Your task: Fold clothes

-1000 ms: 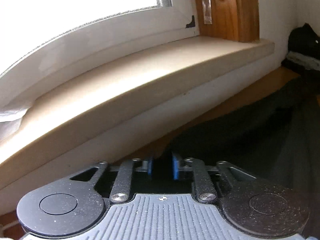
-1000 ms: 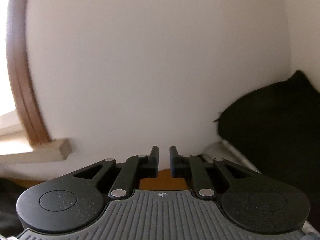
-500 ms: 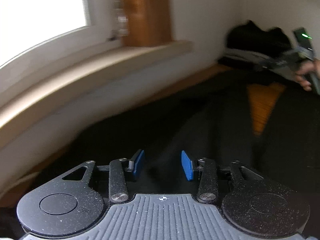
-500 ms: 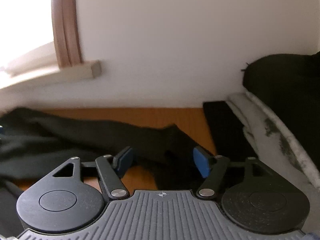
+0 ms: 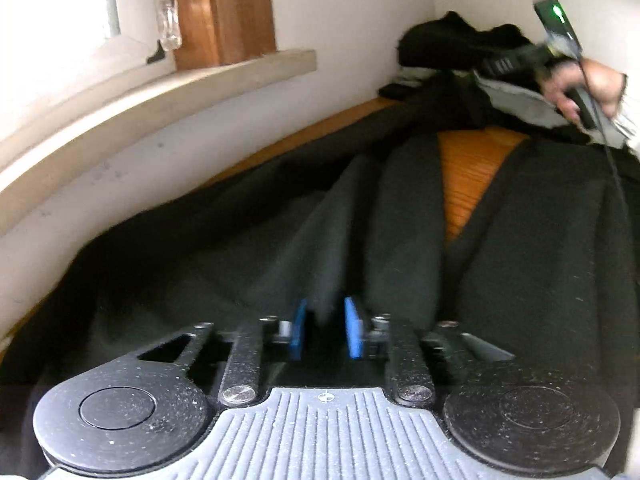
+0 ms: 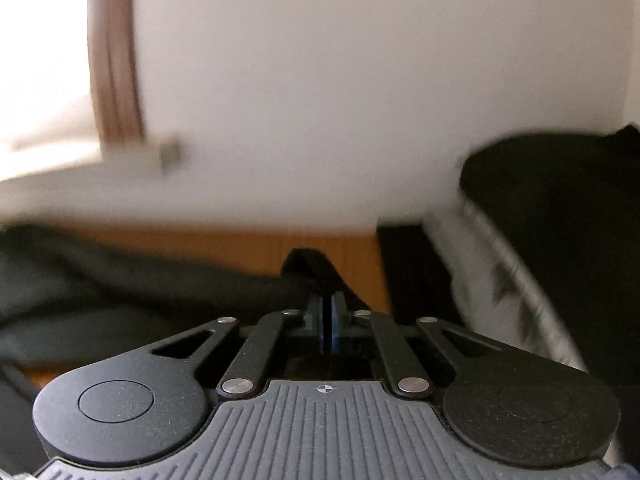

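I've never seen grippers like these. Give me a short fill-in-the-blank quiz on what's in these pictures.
1. The dark fabric garment lies spread on an orange ____ table.
2. The right gripper is pinched shut on a fold of the ____ garment.
3. The pads of the left gripper are coloured ____.
4. Left of the garment, under the window, runs a beige ____.

Missing words: wooden; dark; blue; windowsill

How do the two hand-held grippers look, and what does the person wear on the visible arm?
Both are alike. The left gripper and right gripper have a grey ribbed body, two black round discs, black link bars with silver pins, and blue pads. Seen from the left, the right one shows a green light and a black cable. The sleeve is pale.
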Demonstrator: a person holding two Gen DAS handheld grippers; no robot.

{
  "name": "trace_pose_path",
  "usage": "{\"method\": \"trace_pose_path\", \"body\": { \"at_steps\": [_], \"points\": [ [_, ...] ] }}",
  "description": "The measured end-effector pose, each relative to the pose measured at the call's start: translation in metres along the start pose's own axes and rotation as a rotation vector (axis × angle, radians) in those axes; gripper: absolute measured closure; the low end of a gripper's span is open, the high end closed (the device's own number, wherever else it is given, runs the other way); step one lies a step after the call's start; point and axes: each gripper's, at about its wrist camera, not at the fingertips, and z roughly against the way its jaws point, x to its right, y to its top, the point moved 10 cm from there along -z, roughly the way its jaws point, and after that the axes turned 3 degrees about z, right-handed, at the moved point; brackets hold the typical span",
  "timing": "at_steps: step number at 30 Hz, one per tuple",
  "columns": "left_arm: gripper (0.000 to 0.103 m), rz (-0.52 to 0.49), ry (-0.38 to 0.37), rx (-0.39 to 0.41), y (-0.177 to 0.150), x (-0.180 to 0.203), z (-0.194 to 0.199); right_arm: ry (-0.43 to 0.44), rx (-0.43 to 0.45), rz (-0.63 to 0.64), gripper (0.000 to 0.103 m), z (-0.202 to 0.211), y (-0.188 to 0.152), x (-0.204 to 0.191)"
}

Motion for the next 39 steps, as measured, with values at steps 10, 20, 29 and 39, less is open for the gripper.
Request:
{"method": "trace_pose_path", "body": {
  "at_steps": [10, 20, 29, 39],
  "points": [
    [0.082, 0.055, -0.039, -0.005, -0.01, -0.005, 0.022, -0.135, 0.046, -0.142, 0.064, -0.046, 0.045, 0.016],
    [0.061, 0.105, 0.163, 0.041, 0.01, -0.086, 0.032, 0.142, -0.134, 0.047, 0.044, -0.048, -0.05, -0.069],
    [0.04, 0.191, 0.33, 0.01, 0.002, -0.199, 0.033, 0.132, -0.075, 0.079, 0.034, -0.045, -0.068, -0.079],
    [0.101, 0.127, 0.356, -0.054, -0.005, -0.2, 0.017, 0.179, -0.083, 0.102, 0.023, -0.044, -0.069, -0.09]
  ]
}}
